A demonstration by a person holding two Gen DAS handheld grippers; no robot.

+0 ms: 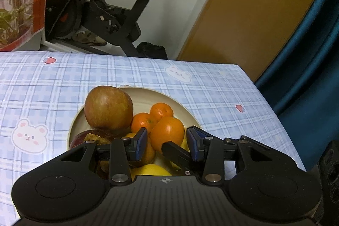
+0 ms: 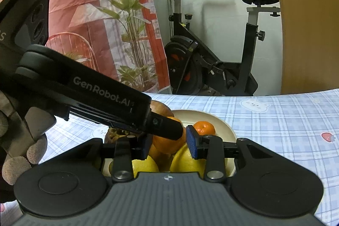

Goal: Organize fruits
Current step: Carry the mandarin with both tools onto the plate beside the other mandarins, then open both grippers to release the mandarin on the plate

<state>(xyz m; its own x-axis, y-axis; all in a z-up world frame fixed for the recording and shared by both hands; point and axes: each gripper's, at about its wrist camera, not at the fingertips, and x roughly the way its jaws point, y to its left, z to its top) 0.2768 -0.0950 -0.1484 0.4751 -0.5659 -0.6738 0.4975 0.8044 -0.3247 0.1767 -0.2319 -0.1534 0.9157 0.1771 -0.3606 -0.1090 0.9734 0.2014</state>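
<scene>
**Both claws over the fruit plate**

The table (image 1: 63, 77) in its blue checked cloth carries everything, and the cream plate (image 1: 148, 96) sits near its right edge, heaped with fruit. Biggest on the pile is the brown-red apple (image 1: 108, 109), riding high at the plate's left side. Just right of it, a large orange (image 1: 168, 132) stands up front, and two small mandarins (image 1: 161, 110) huddle behind it toward the plate's far rim. Yellow lemons (image 1: 151, 169) lie lowest, at the near rim.

The left gripper (image 1: 166, 144) hangs over the near rim, jaws spread wide, clasping nothing; the large orange sits right between its blue pads (image 1: 141, 144), apart from both. A finger of the right gripper (image 2: 169, 144) reaches in from the right and touches that orange. From the right wrist view, that claw is released too, the orange between its fingers, with the left gripper's body crossing just above it.
</scene>
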